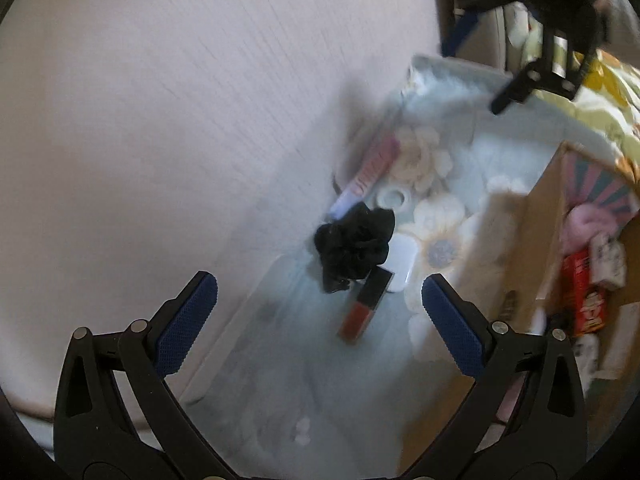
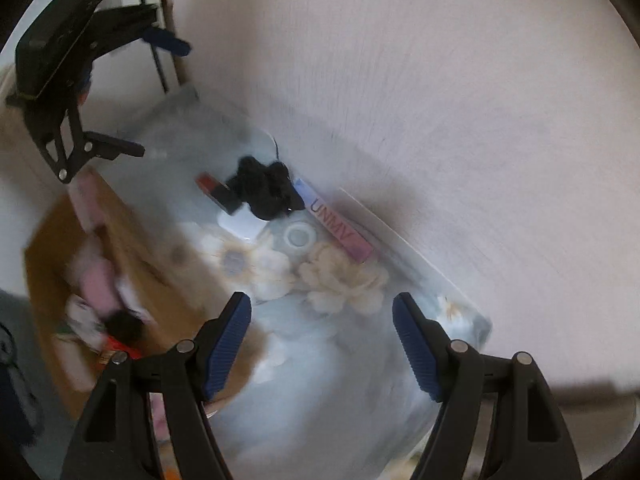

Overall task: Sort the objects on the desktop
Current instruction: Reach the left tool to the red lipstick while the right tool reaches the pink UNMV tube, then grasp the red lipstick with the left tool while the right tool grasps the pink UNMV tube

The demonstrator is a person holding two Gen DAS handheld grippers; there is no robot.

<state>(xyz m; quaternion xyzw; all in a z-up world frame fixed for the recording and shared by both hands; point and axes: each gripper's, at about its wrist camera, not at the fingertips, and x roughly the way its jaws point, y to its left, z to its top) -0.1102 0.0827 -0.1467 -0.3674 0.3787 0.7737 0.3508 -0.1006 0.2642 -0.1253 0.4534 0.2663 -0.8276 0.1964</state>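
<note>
Jaws spread wide and empty, the left gripper point(image 1: 319, 304) hangs above a floral desk mat point(image 1: 448, 128), touching nothing. Ahead of its fingertips lie a black scrunchie point(image 1: 354, 246), a red lipstick tube point(image 1: 365, 306), a white case point(image 1: 400, 262) and a pink-and-lilac box point(image 1: 366, 176) against the wall point(image 1: 160, 100). The right gripper point(image 2: 322, 336), equally wide and holding nothing, hovers well short of the same cluster. A cardboard box point(image 2: 52, 264) of sorted items sits beside the mat.
</note>
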